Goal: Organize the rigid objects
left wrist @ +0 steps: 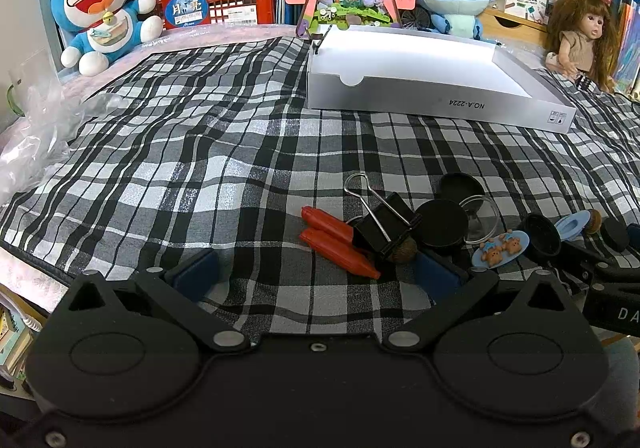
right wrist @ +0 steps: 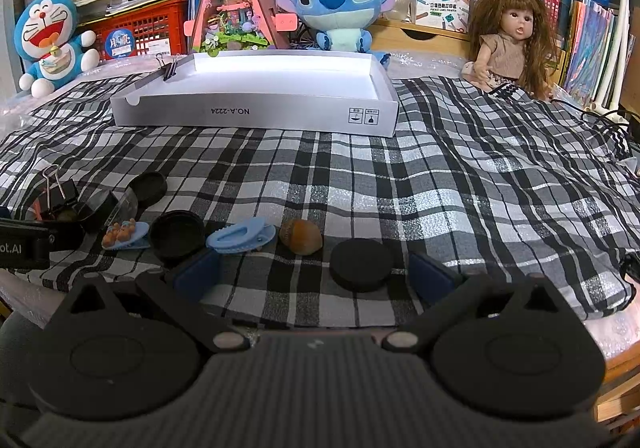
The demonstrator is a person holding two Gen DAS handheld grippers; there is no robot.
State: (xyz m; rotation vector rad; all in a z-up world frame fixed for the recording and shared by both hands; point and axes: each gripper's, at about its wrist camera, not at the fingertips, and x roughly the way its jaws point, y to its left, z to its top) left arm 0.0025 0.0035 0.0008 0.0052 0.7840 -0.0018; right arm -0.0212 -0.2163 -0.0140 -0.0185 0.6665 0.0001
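Item: white box tray (right wrist: pixel 256 110), shallow, open-topped, lettered "NO.A-2224" on its near wall, lying on the plaid cloth (right wrist: pixel 440 184) in the upper middle of the right wrist view; a small binder clip (right wrist: pixel 168 68) is gripping its upper left rim.

Item: loose pieces, lying in a row along the lower left of the same view: a black disc (right wrist: pixel 362 264), a brown nut (right wrist: pixel 301 236), a blue clip (right wrist: pixel 240 235), a black round cap (right wrist: pixel 177 234), a blue clip with bears (right wrist: pixel 126 235), another black cap (right wrist: pixel 150 186).

Right gripper (right wrist: pixel 316 274): jaws standing wide, holding nothing; the black disc is sitting between the blue pads, nearer the right one, touching neither.

Item: two red crayons (left wrist: pixel 340 244), side by side, lying lower centre in the left wrist view, beside a large black binder clip (left wrist: pixel 386 226).

Left gripper (left wrist: pixel 318 274): jaws standing wide, empty; the crayon tips are lying between the pads, toward the right one.
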